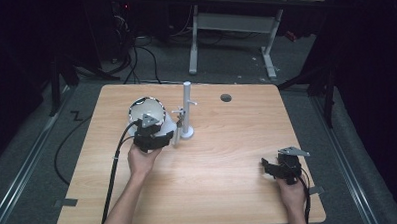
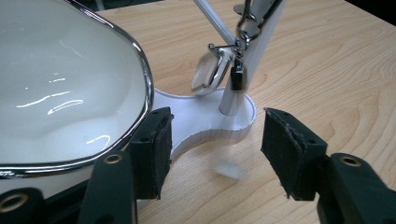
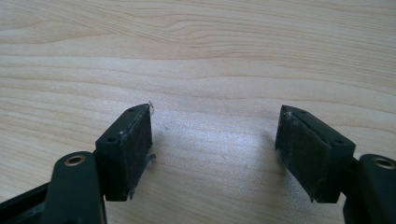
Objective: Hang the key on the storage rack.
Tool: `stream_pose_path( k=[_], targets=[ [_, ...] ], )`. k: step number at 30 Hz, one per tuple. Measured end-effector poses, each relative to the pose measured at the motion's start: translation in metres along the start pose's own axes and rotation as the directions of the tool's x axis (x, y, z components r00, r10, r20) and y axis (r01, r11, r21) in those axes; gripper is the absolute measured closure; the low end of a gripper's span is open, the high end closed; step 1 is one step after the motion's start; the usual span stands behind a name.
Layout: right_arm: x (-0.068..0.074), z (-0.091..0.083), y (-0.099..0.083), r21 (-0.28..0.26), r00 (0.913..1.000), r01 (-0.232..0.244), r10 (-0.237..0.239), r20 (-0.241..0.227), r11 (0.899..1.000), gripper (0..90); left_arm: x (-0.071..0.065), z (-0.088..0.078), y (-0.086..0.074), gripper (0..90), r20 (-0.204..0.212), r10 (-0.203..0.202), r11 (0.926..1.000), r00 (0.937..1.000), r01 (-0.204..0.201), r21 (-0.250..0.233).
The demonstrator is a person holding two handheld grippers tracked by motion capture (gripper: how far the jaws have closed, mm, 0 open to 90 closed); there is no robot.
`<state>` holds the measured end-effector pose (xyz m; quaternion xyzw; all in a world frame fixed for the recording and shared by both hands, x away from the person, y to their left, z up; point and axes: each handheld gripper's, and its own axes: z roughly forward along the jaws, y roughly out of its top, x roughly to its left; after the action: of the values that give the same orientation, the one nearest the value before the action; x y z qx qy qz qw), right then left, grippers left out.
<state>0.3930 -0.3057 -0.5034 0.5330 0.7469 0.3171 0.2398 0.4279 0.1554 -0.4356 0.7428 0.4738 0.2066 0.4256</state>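
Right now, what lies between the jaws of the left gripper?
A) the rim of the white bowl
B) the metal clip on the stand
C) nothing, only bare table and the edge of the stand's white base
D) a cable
C: the left gripper stands open, the white bowl outside its left pad, the stand's white base ahead.

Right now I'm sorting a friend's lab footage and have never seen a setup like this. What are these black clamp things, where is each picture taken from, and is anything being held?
No robot here: a person holds a hand-operated clamp in each hand. The high view looks down on the wooden table. The left gripper sits beside a white bowl with a shiny rim and a white stand. The right gripper rests over bare wood near the table's right edge.

The other two pictures come from cameras riding on the grippers, looking along their black jaws. In the left gripper view, the bowl is outside the left jaw, and the stand's base with its small metal clips lies ahead. Both grippers are open; neither holds anything.
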Motion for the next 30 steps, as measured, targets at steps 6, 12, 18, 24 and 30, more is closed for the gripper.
stream_pose_path(
  k=[6,12,18,24,30],
  targets=[
    [0.000,0.000,0.000,0.000,1.0000,0.000,0.000,0.000,1.000,27.5,0.002,-0.011,0.000,41.0,-0.003,-0.013,0.9995,0.9999,0.013,-0.028],
    [0.000,0.000,0.000,0.000,1.0000,0.000,0.000,0.000,1.000,27.5,0.005,-0.021,0.000,39.9,-0.007,-0.011,0.9993,0.9999,0.010,-0.035],
    [0.000,0.000,0.000,0.000,1.0000,0.000,0.000,0.000,1.000,27.5,0.009,-0.030,-0.003,39.7,-0.008,-0.030,0.9982,0.9995,0.029,-0.052],
    [0.000,0.000,0.000,0.000,1.0000,0.000,0.000,0.000,1.000,27.5,0.011,-0.038,-0.004,39.3,-0.015,-0.030,0.9984,0.9994,0.029,-0.048],
    [0.000,0.000,0.000,0.000,1.0000,0.000,0.000,0.000,1.000,27.5,0.010,-0.044,-0.004,39.3,-0.015,-0.027,0.9978,0.9995,0.026,-0.061]
  ],
)
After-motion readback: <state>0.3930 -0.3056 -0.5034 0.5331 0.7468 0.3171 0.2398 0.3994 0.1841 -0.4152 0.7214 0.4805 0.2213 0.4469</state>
